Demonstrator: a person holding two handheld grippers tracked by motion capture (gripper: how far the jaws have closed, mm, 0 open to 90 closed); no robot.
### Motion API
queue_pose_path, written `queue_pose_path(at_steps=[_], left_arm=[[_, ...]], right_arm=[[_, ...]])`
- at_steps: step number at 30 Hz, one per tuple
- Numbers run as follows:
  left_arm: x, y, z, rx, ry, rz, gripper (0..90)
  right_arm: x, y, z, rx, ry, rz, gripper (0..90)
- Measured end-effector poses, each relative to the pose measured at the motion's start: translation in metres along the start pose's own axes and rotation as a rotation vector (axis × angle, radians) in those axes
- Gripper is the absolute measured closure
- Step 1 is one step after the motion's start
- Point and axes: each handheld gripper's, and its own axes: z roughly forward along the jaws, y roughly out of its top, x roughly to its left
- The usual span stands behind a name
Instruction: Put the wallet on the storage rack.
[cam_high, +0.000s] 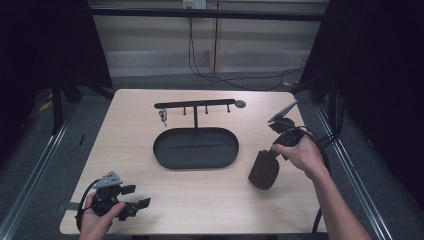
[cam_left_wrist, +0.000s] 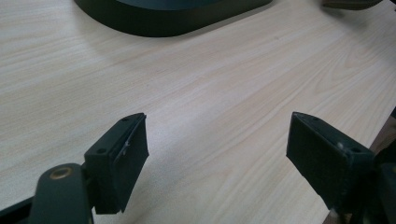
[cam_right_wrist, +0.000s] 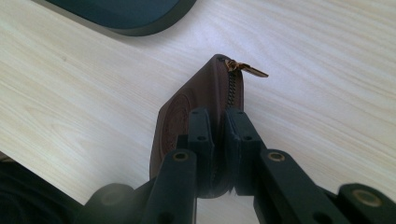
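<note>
Your right gripper (cam_right_wrist: 218, 154) is clamped tight on the edge of a small brown zip pouch (cam_right_wrist: 187, 116), which hangs off its jaws just above the table (cam_right_wrist: 303, 70), with the black tray (cam_right_wrist: 130, 18) beyond. It looks light and soft, likely leather, so it may sag or swing; hold it by the zipped seam. Your left gripper (cam_left_wrist: 217, 154) rests wide open, holding nothing.

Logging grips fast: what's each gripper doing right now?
Left gripper: open, holding nothing.
Right gripper: shut on the brown zip pouch.
</note>
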Motion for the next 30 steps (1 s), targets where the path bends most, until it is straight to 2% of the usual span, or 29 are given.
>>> queue_pose_path(at_steps=[21, 30], left_arm=[[0.0, 0.0, 0.001, 0.0, 0.003, -0.009, 20.6], [0.001, 0.001, 0.001, 0.001, 0.0, -0.01, 20.5]], right_arm=[[0.009, 0.016, -0.027, 0.012, -0.038, -0.012, 81.8], [0.003, 0.027, -0.033, 0.003, -0.039, 0.008, 81.7]])
